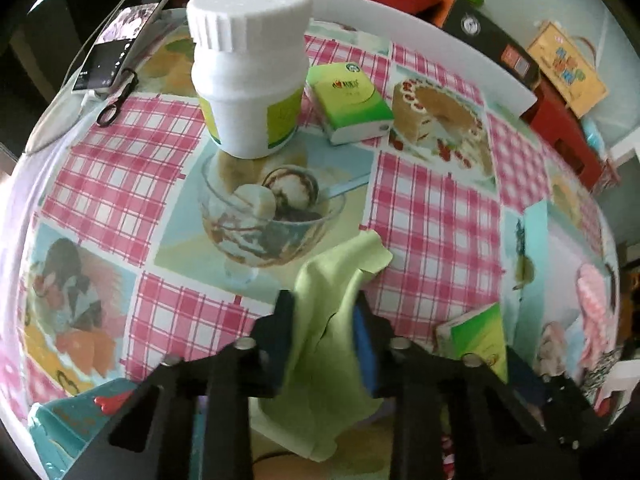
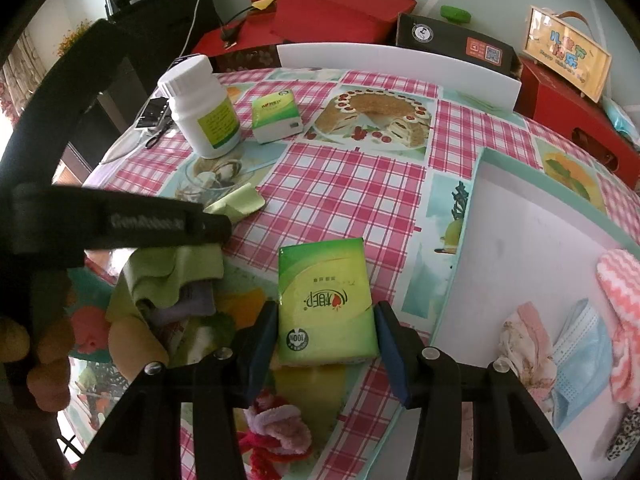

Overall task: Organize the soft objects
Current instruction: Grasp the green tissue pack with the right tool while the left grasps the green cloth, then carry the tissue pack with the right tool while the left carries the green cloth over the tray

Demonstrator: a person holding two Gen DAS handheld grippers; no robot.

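Observation:
My left gripper (image 1: 323,304) is shut on a light green cloth (image 1: 320,344), which hangs between its fingers over the table. The cloth also shows in the right wrist view (image 2: 176,276) under the left gripper's black body. My right gripper (image 2: 326,312) straddles a green tissue pack (image 2: 326,300) lying on the table, with its jaws close to the pack's sides. A white tray with a teal rim (image 2: 520,208) at the right holds a pink wavy cloth (image 2: 620,320), a blue face mask (image 2: 580,364) and a floral cloth (image 2: 524,344).
A white jar (image 1: 248,68) and a second tissue pack (image 1: 352,100) stand at the far side of the table. A phone (image 1: 124,36) lies at the far left. A pink and red scrunchie (image 2: 276,432) lies near the front edge. Red boxes (image 2: 332,4) stand behind.

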